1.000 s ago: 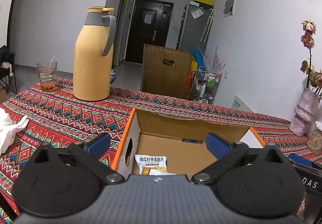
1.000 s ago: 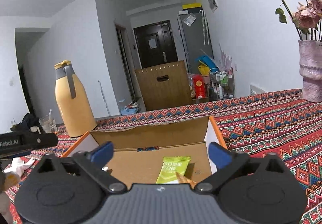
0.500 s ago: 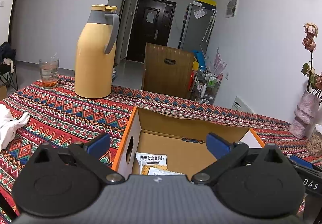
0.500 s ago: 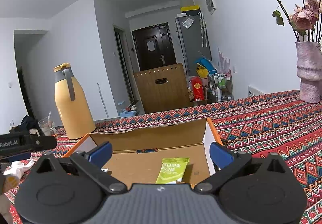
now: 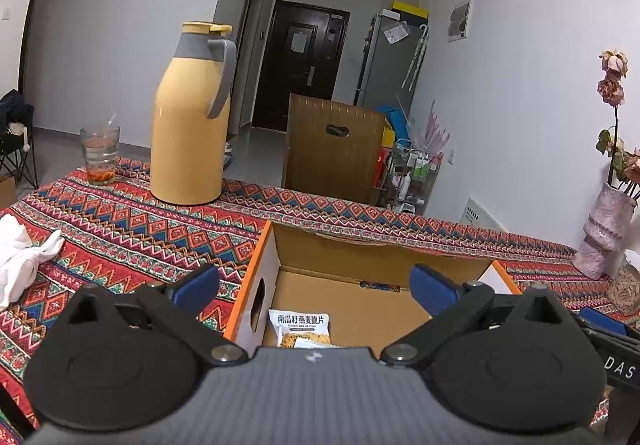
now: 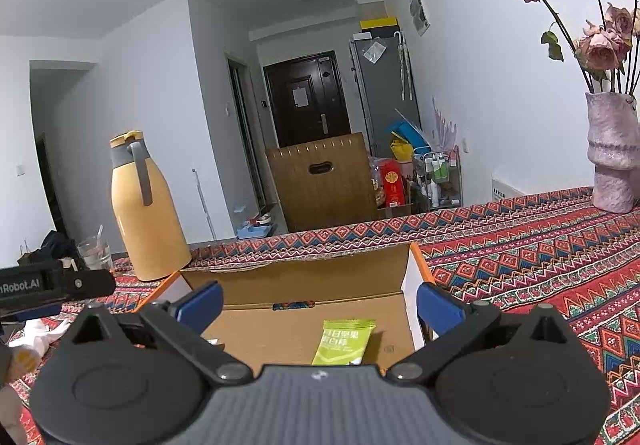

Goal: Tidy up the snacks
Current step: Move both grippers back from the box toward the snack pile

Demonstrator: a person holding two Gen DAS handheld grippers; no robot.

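- A patterned cloth covers the table (image 5: 120, 229).
- An open cardboard box (image 5: 360, 265) sits on it, holding a white snack packet (image 5: 300, 327) and a green one (image 6: 346, 339).
- Left tongs (image 5: 314, 287) and right tongs (image 6: 320, 299) both gape wide, empty, above the box.

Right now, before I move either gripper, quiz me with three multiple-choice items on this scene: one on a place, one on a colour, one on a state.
1. Where does the green snack packet lie?
A. inside the cardboard box
B. beside the glass
C. under the vase

2. What colour is the thermos body?
A. blue
B. yellow
C. white

3. How stand the left gripper and right gripper?
A. both open, empty
B. both shut on packets
C. left shut on a cloth

Answers: 1 A, it rests on the box floor near the right wall. 2 B, yellow with a grey collar. 3 A, blue pads sit wide apart with nothing between.
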